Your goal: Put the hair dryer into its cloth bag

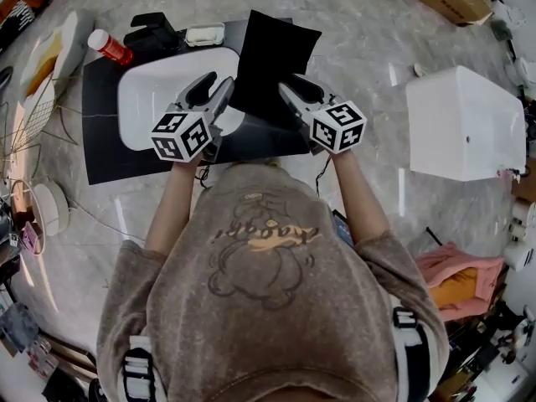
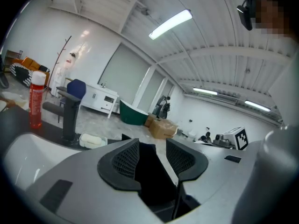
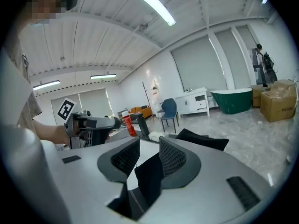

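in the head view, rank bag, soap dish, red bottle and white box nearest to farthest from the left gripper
1. bag, between the left gripper's jaws
2. soap dish, just beyond, at the counter's back
3. red bottle, back left corner
4. white box, far off to the right

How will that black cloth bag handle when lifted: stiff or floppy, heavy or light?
Probably floppy: the cloth bag droops in folds between the jaws. Likely light, being thin, flat-looking fabric. It could slip, with only an edge between them.
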`<state>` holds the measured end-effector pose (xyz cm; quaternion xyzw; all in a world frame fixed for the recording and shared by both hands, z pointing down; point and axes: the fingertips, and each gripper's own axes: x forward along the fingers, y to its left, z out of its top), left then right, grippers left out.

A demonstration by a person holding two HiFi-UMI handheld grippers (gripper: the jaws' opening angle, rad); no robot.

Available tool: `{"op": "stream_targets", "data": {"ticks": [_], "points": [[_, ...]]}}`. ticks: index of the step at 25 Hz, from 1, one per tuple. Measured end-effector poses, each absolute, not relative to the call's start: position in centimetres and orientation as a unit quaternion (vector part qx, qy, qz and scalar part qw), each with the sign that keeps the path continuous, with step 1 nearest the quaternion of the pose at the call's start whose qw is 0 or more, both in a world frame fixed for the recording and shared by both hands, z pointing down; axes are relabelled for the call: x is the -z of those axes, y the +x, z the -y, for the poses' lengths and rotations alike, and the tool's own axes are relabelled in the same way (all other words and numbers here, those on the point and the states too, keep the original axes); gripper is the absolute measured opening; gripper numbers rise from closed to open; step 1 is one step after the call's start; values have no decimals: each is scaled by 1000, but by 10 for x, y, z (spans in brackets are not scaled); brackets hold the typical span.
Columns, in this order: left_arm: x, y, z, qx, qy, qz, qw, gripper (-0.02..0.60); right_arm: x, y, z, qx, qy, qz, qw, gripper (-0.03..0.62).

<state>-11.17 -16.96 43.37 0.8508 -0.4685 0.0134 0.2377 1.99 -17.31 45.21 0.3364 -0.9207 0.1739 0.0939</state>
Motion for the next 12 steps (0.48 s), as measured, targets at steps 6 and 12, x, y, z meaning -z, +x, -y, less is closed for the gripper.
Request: {"op": "stream_targets", "data": {"ticks": [6,12], "points": [[-403,-104,159,-32,871,455,182,189,-420,51,168,-147,391,906,69,114],[-400,-106,140,-39,871,465,152,189,-406,84,153,-130,447,884,41,104]]}}
